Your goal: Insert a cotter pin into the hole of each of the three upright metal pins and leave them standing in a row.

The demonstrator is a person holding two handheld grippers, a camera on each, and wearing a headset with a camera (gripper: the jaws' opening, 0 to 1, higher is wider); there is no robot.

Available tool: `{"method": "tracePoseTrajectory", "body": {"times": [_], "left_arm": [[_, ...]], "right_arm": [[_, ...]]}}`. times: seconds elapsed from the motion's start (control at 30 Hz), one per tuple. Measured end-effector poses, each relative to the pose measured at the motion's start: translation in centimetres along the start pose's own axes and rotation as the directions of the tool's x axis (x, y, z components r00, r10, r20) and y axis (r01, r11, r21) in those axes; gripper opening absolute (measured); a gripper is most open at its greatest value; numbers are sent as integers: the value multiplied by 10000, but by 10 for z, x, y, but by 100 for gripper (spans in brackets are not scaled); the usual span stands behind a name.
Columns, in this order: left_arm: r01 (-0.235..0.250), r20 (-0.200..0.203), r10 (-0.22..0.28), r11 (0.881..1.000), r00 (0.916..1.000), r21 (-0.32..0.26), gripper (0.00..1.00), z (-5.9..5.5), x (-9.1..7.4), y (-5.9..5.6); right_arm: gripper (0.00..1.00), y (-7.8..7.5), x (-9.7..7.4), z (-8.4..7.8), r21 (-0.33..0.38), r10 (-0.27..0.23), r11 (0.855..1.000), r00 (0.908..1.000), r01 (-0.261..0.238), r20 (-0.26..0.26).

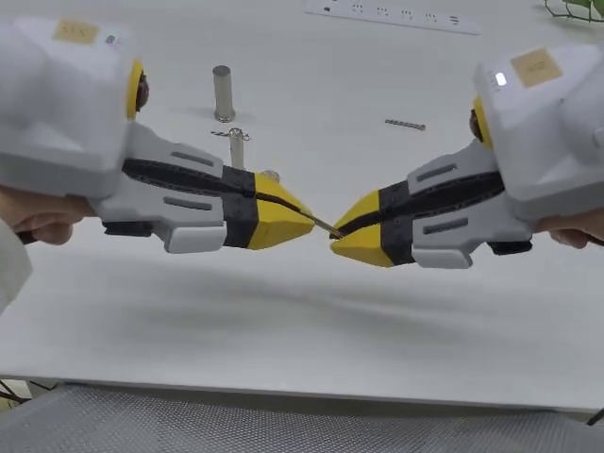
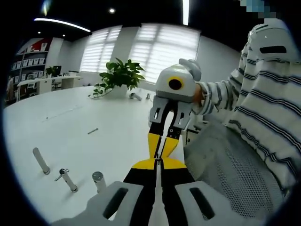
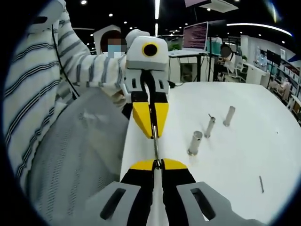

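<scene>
Three upright metal pins stand in a row on the white table: a far one [image 1: 223, 92], a middle one [image 1: 237, 149] with a cotter pin through its top, and a near one [image 1: 271, 176] mostly hidden behind my left gripper [image 1: 304, 219]. My right gripper [image 1: 342, 234] faces it tip to tip above the table's front. A thin cotter pin [image 1: 326, 226] bridges the two tips, and both grippers look shut on it. The right gripper view shows this cotter pin [image 3: 155, 143] running from my own tips [image 3: 157, 164] to the left gripper's yellow tips [image 3: 151, 123].
A loose cotter pin [image 1: 405, 124] lies on the table at the back right. A white power strip [image 1: 396, 14] runs along the far edge. The table's front edge [image 1: 283, 387] is close below the grippers. A potted plant [image 2: 120, 75] stands on the table far off.
</scene>
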State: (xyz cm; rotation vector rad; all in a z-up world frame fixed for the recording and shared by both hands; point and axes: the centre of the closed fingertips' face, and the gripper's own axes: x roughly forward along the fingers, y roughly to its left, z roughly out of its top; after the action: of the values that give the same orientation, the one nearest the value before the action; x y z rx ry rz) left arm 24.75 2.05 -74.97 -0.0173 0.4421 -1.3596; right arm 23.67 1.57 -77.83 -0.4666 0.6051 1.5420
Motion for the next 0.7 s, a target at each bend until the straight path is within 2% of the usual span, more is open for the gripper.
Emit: {"method": "tracePoseTrajectory", "body": {"times": [0.2,0.47,0.7], "left_arm": [[20,-237,-19,10000,9997,11,1,-7,-1,0],[-184,-469,184,9998,9987,-6,0,-14,1,0],[-381,-381,378,9992,9986,-78,0,-12,1,3]], "right_arm": [[6,4,0,-1,-30,206,9998,9997,-207,-130],[4,6,-2,-2,4,360,9994,9988,-360,-329],[4,3,-4,-4,-41,243,9997,9984,-246,-514]]}}
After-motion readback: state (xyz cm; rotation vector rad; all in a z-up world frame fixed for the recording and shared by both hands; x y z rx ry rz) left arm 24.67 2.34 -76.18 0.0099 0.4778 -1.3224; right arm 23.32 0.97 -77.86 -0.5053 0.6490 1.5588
